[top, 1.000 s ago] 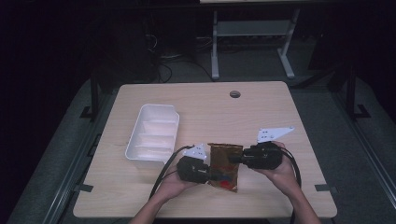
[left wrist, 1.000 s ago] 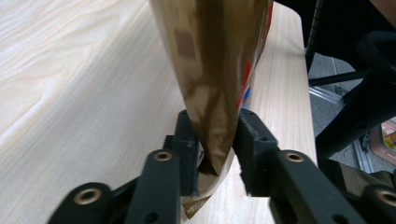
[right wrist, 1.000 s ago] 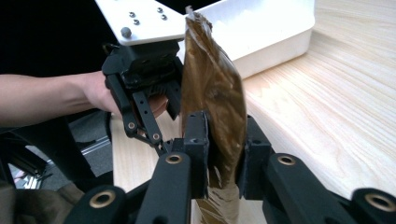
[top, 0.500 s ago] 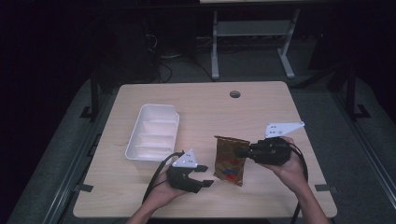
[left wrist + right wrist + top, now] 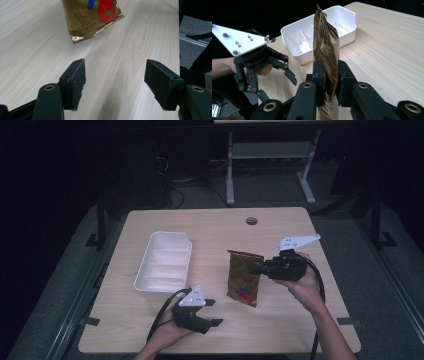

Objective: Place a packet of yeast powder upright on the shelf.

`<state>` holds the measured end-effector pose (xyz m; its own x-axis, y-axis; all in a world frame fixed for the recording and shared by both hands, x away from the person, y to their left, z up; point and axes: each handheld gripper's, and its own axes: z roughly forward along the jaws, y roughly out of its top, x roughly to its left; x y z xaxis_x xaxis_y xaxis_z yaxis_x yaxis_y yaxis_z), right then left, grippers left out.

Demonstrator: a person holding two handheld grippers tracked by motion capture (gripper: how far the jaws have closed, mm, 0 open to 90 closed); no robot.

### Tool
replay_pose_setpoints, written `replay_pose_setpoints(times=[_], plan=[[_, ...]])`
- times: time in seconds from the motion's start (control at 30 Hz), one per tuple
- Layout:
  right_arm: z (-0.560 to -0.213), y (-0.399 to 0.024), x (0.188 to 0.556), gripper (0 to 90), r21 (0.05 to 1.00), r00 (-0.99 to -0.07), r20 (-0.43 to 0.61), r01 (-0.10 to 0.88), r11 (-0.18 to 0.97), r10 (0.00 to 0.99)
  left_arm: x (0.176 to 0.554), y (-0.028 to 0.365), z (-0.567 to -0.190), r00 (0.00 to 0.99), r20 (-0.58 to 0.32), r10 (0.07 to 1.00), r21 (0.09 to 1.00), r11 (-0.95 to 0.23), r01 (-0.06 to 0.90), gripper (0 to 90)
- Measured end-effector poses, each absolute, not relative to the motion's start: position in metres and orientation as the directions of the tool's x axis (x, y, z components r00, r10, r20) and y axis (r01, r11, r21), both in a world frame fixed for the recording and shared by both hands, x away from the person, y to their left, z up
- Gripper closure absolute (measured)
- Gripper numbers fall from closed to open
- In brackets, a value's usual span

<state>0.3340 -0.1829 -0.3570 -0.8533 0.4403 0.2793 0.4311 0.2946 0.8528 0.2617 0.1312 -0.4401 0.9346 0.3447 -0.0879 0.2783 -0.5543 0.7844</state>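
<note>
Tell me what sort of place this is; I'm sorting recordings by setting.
Probably a lab or workshop set up for recording: a bare wooden table in a dark room, cables and a metal stand on the floor behind, and a person working a hand-held gripper in each hand.
</note>
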Motion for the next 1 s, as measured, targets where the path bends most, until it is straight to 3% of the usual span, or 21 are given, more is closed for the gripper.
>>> replay_pose_setpoints(times=[1.0], plan=[[-0.337,-0.15,0.381,79.5,0.842,-0.859,0.269,0.429,0.327,0.435,0.255,0.133,-0.445,0.931,-0.049,0.361,0.774,-0.576,0.264,22.5]])
